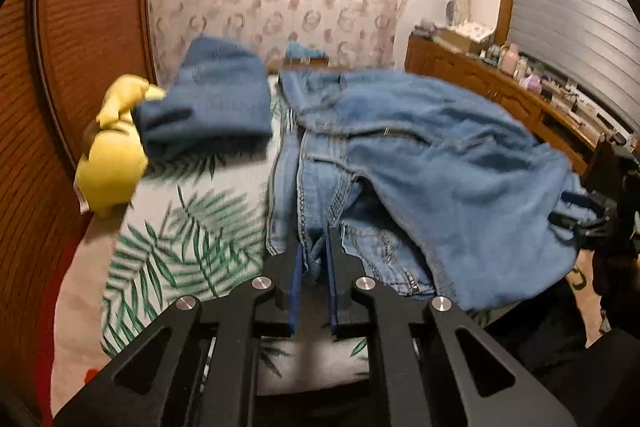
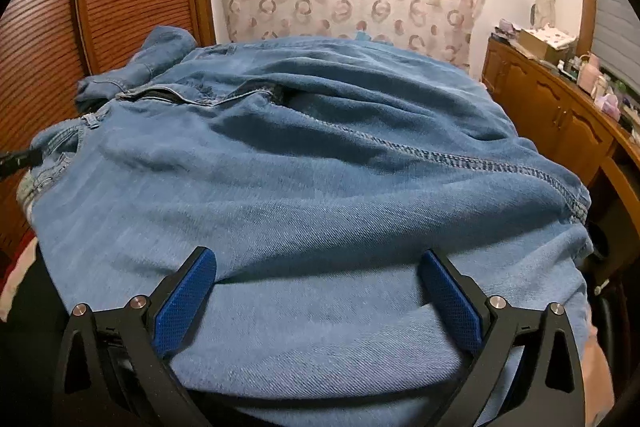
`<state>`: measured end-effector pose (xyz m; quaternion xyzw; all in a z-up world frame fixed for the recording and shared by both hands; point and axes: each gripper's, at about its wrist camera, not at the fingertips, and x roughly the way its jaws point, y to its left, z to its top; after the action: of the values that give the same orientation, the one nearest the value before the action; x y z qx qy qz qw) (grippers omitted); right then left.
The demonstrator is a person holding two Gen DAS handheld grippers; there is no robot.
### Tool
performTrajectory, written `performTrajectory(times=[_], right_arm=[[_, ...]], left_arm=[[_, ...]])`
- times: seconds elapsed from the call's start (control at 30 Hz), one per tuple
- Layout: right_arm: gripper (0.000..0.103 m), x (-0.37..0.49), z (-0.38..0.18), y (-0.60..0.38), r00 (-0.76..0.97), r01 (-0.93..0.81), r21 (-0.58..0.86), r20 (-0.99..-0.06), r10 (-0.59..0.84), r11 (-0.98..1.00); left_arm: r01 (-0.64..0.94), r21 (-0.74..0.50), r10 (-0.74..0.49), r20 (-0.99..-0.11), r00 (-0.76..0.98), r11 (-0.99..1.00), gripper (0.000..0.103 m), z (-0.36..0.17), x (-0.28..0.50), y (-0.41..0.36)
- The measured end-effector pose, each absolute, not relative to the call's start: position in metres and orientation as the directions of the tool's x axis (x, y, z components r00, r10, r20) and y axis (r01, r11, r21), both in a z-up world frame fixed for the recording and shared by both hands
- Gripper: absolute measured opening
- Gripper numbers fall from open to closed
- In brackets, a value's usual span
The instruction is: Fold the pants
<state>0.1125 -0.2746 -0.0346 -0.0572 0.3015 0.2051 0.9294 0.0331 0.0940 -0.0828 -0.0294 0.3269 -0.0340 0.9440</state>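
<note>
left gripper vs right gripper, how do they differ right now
The left gripper has its jaws pinched shut on a seam fold of the light jeans; the right gripper stands wide open, with the denim spread between its fingers, ungripped. The left sees the leaf-print sheet beside the jeans; the right sees almost only denim. Both have black frames and blue pads.

Dim, warm indoor light, no glare. Heavy fisheye bend w/ black vignette at edges. Left view motion-blurred, esp. the light blue denim pants (image 1: 420, 155); right view sharper, soft shadows in folds.
</note>
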Motion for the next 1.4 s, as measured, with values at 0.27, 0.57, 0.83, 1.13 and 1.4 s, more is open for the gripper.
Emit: performTrajectory(times=[0.27, 0.57, 0.83, 1.13, 1.4], right_arm=[[0.099, 0.102, -0.024, -0.3, 0.768, -0.371, -0.005, -0.564, 0.304, 0.929], [0.099, 0.087, -0.019, -0.35, 0.809, -0.242, -0.019, -0.556, 0.191, 0.97], [0.097, 0.08, -0.036, -0.38, 0.79, -0.148, 0.035, -0.596, 0.139, 0.988], [0.093, 0.09, -0.039, -0.399, 0.751, -0.156, 0.109, -0.632, 0.189, 0.982], [0.091, 0.099, -0.039, -0.434, 0.713, -0.163, 0.227, -0.645, 0.274, 0.96]], left_arm=[[0.087, -0.051, -0.101, -0.539, 0.836, 0.995, 0.01, -0.044, 0.044, 0.079], [0.128, -0.051, -0.136, -0.501, 0.855, 0.99, 0.01, -0.032, 0.053, 0.065], [0.132, -0.054, -0.141, -0.516, 0.845, 0.99, 0.01, -0.039, 0.055, 0.061], [0.135, -0.049, -0.141, -0.525, 0.839, 0.99, 0.01, -0.041, 0.057, 0.055], [0.134, -0.06, -0.145, -0.531, 0.835, 0.989, 0.01, -0.045, 0.06, 0.054]])
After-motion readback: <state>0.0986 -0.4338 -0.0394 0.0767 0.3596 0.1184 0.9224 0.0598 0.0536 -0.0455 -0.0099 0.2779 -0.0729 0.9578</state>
